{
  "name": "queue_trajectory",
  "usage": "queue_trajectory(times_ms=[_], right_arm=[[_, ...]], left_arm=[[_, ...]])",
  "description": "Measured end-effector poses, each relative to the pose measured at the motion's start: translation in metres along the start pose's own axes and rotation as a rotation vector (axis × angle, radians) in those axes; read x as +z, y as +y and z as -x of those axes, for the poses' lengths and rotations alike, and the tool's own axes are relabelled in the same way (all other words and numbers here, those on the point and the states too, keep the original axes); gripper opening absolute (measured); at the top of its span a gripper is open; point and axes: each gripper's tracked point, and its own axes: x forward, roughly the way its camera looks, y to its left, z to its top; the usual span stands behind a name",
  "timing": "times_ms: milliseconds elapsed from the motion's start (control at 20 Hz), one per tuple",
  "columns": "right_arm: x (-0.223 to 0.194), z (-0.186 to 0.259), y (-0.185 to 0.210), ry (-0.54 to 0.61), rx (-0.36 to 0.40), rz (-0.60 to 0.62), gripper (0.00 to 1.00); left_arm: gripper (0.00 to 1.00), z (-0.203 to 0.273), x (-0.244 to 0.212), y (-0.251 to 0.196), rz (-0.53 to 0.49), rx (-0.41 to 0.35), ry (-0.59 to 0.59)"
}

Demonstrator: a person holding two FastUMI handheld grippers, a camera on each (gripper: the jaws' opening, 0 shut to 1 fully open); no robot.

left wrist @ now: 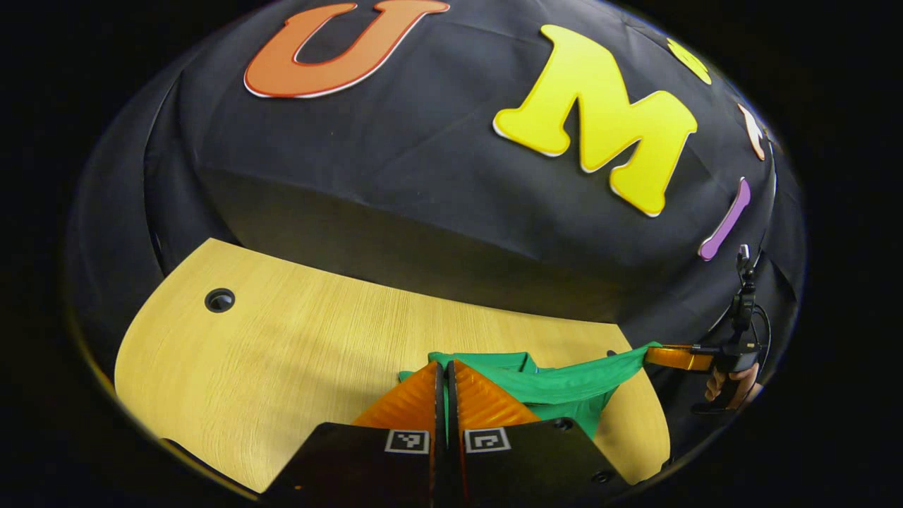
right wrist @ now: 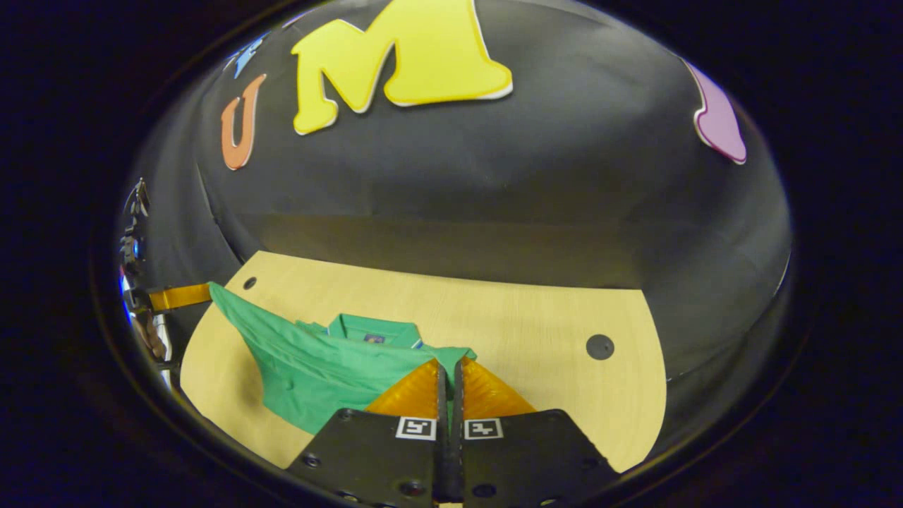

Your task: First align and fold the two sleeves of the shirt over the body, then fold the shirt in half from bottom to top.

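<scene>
- Shirt (right wrist: 310,367), green, is lifted off the worktop (right wrist: 522,317) along one edge and stretched between the two tools, its collar (right wrist: 370,329) lying flat on the wood beyond the raised fold.
- Nearest in the right gripper view, the right hand-held gripper (right wrist: 449,370) has its fingers closed to a thin slit, with one end of the shirt's edge pinched between them.
- In the left gripper view the left hand-held gripper (left wrist: 446,370) is likewise closed tight on the shirt's other end.
- Farther out along the shirt, that same view shows the right tool at the far end of the taut fabric, with a person's hand (left wrist: 734,384) on its handle.
- Risk, as I judge it: the cloth is taut, so uneven pulling could drag it out of one pinch, or slide the collar across the worktop and skew the fold.
- A loose hanging middle could also bunch under the shirt when it is laid down, leaving edges misaligned.
</scene>
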Motion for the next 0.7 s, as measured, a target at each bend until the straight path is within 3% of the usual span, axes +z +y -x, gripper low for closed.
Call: queue_trajectory(times_ms=[550, 600, 700], right_arm=[[-0.032, -0.103, -0.015, 0.089, -0.074, 0.034, 0.02], [-0.036, -0.109, -0.018, 0.097, -0.088, 0.031, 0.07], [-0.044, -0.118, -0.019, 0.109, -0.113, 0.025, 0.07]], left_arm=[[0.06, -0.090, -0.054, 0.052, -0.067, 0.118, 0.110], [0.06, -0.094, -0.057, 0.056, -0.073, 0.133, 0.112], [0.08, -0.100, -0.066, 0.061, -0.065, 0.136, 0.118]])
